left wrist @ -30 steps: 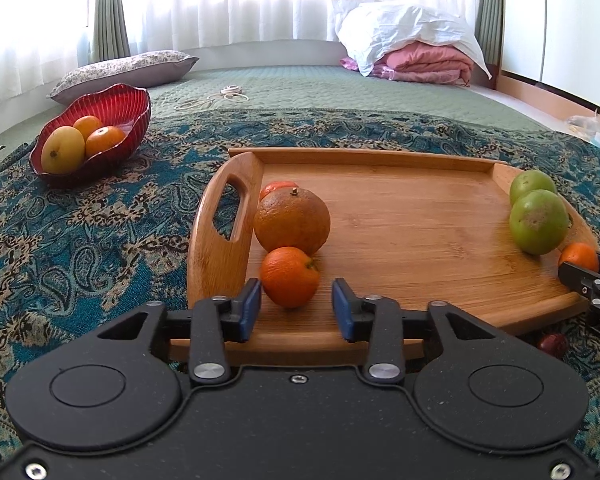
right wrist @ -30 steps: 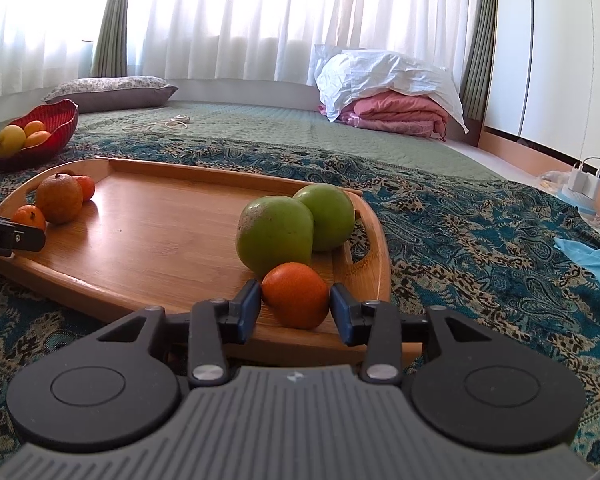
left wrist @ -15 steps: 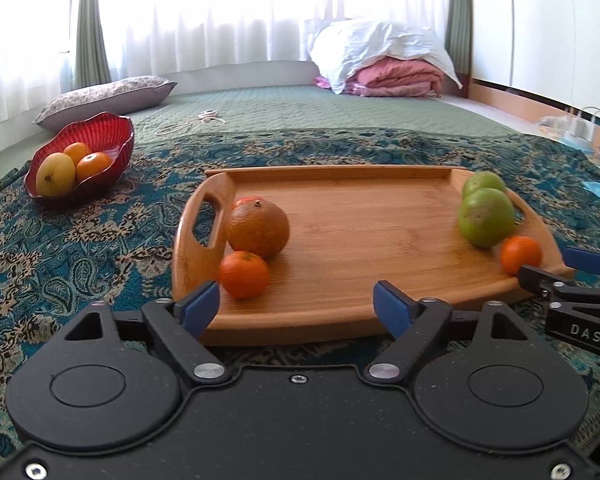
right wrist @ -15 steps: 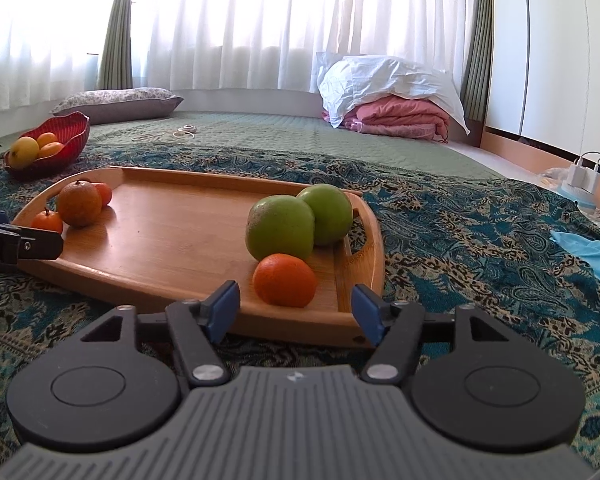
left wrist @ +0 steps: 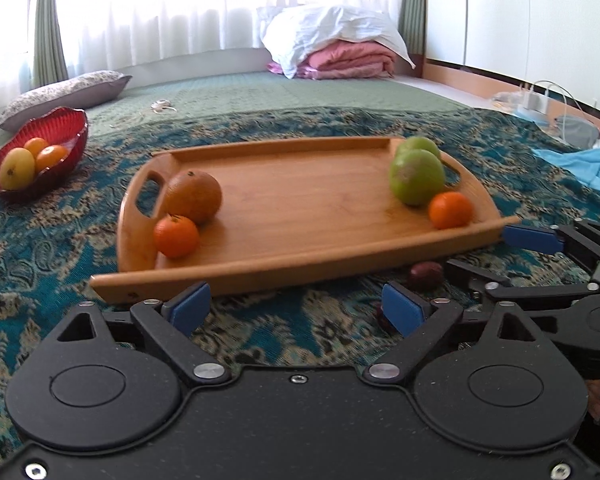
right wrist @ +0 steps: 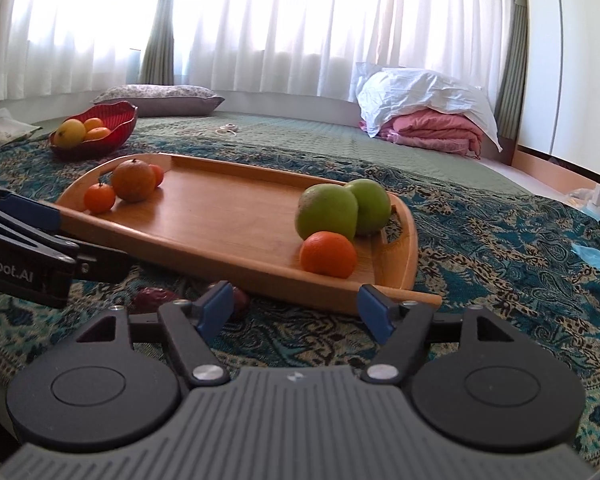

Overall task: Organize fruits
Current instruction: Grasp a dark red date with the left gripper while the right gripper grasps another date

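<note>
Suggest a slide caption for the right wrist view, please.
Open right tool faces a wooden tray holding oranges and green fruit.

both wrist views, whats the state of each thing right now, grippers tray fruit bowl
left gripper: open, empty, short of the tray
right gripper: open, empty
wooden tray: flat on the patterned blanket
small oranges: loose on the tray, one at each end
green fruits: two, touching, on the tray
red bowl: upright, holding fruit

Behind the big orange point(left wrist: 194, 196) on the wooden tray point(left wrist: 300, 200), a third small fruit is hidden in the left wrist view; the right gripper point(left wrist: 512, 256) is cut off at the edge.
</note>
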`<action>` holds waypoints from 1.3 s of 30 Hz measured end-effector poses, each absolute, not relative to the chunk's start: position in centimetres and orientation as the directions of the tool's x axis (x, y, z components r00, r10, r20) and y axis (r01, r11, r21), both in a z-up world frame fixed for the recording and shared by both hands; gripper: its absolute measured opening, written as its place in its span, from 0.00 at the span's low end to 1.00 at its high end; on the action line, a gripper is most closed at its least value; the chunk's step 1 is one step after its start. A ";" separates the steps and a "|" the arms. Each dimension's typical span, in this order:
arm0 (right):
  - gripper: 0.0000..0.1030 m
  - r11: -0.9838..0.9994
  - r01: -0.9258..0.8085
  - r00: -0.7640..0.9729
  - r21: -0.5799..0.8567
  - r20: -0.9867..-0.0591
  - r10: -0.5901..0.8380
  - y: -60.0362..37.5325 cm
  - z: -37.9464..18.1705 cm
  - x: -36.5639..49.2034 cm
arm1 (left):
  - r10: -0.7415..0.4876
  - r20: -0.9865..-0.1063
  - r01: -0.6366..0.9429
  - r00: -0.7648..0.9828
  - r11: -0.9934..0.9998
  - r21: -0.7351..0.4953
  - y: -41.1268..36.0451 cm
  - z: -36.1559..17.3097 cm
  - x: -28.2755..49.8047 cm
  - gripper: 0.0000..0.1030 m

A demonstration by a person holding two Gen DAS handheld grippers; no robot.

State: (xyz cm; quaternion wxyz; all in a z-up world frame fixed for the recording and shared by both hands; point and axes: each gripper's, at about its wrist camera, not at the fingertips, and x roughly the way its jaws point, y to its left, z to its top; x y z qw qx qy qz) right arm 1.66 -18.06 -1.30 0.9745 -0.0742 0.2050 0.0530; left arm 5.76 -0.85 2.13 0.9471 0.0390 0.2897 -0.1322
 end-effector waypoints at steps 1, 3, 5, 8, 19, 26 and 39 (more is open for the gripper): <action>0.79 0.982 -0.140 0.909 -0.127 -0.409 0.077 -18.0 -1.3 1.6 | -0.233 -0.562 0.277 0.794 0.961 -0.007 -1.0 2.1 5.7 0.89; 0.79 0.980 -0.152 0.907 -0.131 -0.413 0.086 -17.7 -1.4 1.5 | -0.246 -0.566 0.286 0.787 0.958 -0.018 -1.1 2.1 5.6 0.89; 0.79 0.978 -0.165 0.904 -0.131 -0.417 0.097 -17.6 -1.5 1.3 | -0.264 -0.567 0.298 0.780 0.954 -0.035 -1.2 2.1 5.5 0.87; 0.79 0.973 -0.186 0.901 -0.135 -0.419 0.114 -17.3 -1.6 1.2 | -0.297 -0.575 0.324 0.762 0.944 -0.057 -1.4 2.2 5.4 0.75; 0.71 0.962 -0.234 0.888 -0.141 -0.434 0.152 -16.2 -2.0 0.9 | -0.378 -0.601 0.390 0.704 0.913 -0.119 -2.8 2.1 5.3 0.42; 0.41 0.955 -0.263 0.878 -0.141 -0.446 0.176 -15.7 -2.1 0.9 | -0.405 -0.608 0.406 0.683 0.902 -0.145 -3.4 2.0 5.8 0.27; 0.35 0.959 -0.264 0.874 -0.101 -0.447 0.193 -15.5 -1.8 1.5 | -0.412 -0.618 0.378 0.670 0.905 -0.194 -3.2 1.3 6.7 0.23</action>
